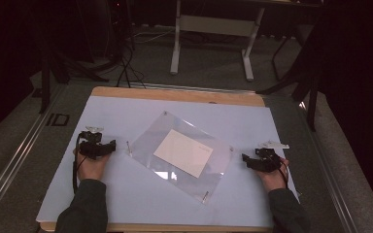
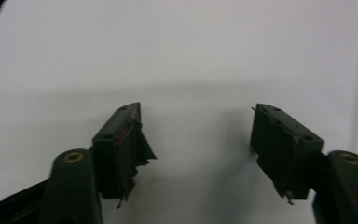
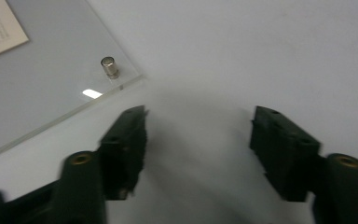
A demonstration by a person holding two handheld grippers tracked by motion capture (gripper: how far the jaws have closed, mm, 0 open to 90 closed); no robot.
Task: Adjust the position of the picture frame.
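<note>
A clear acrylic frame (image 1: 148, 141) lies tilted in the middle of the pale blue mat, with a cream card (image 1: 183, 152) under its panel and a small metal standoff (image 1: 233, 148) at each corner. My left gripper (image 1: 112, 144) rests on the mat just left of the frame, jaws open and empty. My right gripper (image 1: 245, 158) rests just right of it, open and empty too. In the right gripper view the frame's corner (image 3: 121, 84) with its standoff (image 3: 109, 66) lies a little ahead and to the left of my open gripper (image 3: 198, 121). Bare mat lies between the open jaws of my left gripper (image 2: 196, 119).
The pale blue mat (image 1: 126, 189) covers a wooden table (image 1: 175, 94). Beyond the table's far edge stand the white legs of another table (image 1: 177, 43), dark stands and cables on a grey floor.
</note>
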